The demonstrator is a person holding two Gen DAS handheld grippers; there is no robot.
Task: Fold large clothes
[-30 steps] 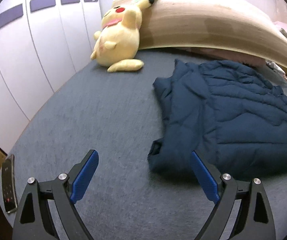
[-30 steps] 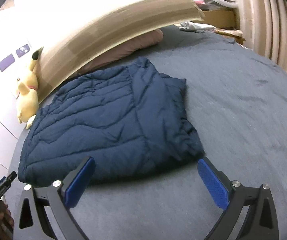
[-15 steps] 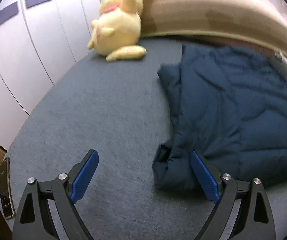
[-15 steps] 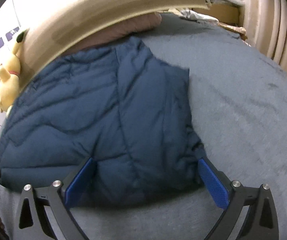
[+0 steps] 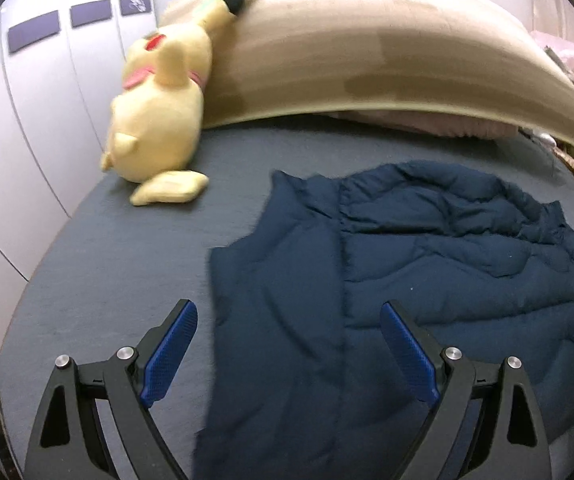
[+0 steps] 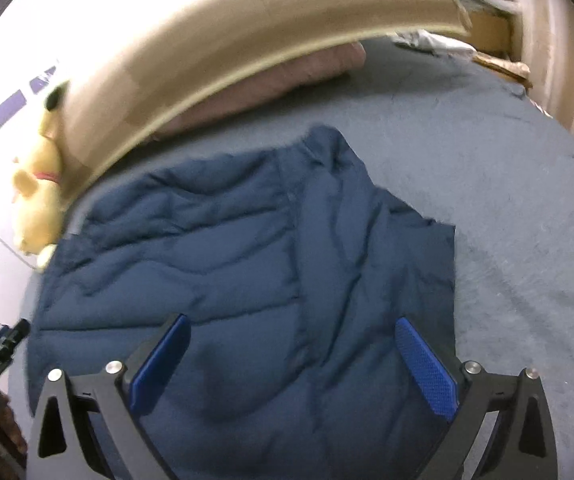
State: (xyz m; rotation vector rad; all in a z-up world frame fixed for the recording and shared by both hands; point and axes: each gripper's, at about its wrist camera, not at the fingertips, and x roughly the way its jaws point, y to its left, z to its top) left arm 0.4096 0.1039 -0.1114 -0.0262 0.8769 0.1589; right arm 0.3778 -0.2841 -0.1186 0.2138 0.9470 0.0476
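While spread wide, both tools, left tool (image 5: 289, 340) and right tool (image 6: 293, 354), above navy jacket (image 5: 427, 264).

Both wrist views look down close — sharing the jacket (image 5: 387, 280) (image 6: 267, 260) and headboard (image 5: 367, 68) (image 6: 227, 52).

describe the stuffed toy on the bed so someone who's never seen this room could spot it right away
Start at the grey bed and follow it to the curved tan headboard. At the headboard's end nearest the white wardrobe doors, the yellow plush toy leans against it. It is the only yellow thing there, with a red cheek and a black-tipped ear, apart from the navy jacket.
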